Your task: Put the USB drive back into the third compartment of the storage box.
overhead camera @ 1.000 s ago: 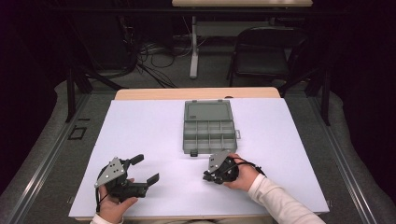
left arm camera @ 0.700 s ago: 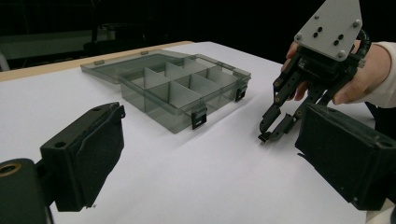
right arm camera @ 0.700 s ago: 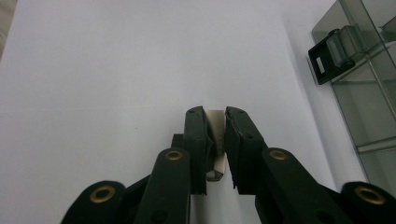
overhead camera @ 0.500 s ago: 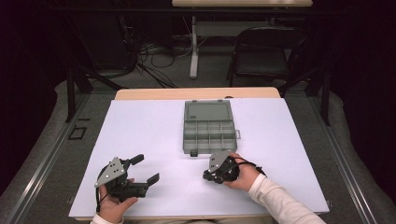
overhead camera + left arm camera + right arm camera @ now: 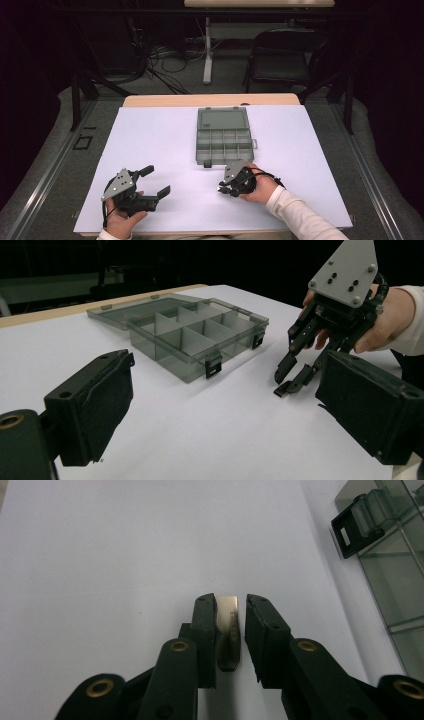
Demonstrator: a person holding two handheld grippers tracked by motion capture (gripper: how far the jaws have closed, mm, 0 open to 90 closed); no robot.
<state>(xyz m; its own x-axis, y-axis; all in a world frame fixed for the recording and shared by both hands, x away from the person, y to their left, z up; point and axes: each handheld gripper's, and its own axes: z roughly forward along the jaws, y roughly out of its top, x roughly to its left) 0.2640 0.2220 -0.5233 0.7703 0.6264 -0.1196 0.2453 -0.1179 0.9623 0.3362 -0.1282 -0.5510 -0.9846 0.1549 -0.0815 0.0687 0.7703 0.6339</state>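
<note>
1. The right gripper [image 5: 226, 189] sits low over the white table [image 5: 165, 145], near the front edge and a little right of centre, held in the person's right hand [image 5: 260, 187].
2. In the right gripper view, a small USB flash drive [image 5: 229, 630] with a metal end and a dark body lies between the two black jaws. The left jaw is against its side; a narrow gap shows between the drive and the right jaw, so the claw is nearly closed around it but not clamped on both sides.
3. From the left gripper view the same drive [image 5: 283, 390] shows at the tips of the right gripper [image 5: 295, 380], down at the table surface. Whether it rests on the table or hangs just above it, I cannot tell.
4. The left gripper [image 5: 155, 182] is at the near left of the table, held in the left hand [image 5: 120, 220], well apart from the right one. Its jaws stand wide open with nothing between them, and both its broad black pads [image 5: 100, 400] frame the left gripper view.
5. A grey translucent compartment box [image 5: 223, 142] lies in the middle of the table, just beyond the right gripper. Its lid [image 5: 223, 119] is folded back flat on the far side, and the divided compartments look empty.
6. Two black latches hang on the near wall of the box; one latch [image 5: 357, 525] shows close up at the upper right of the right gripper view.
7. The drive lies outside the box, just in front of its near right corner.
</note>
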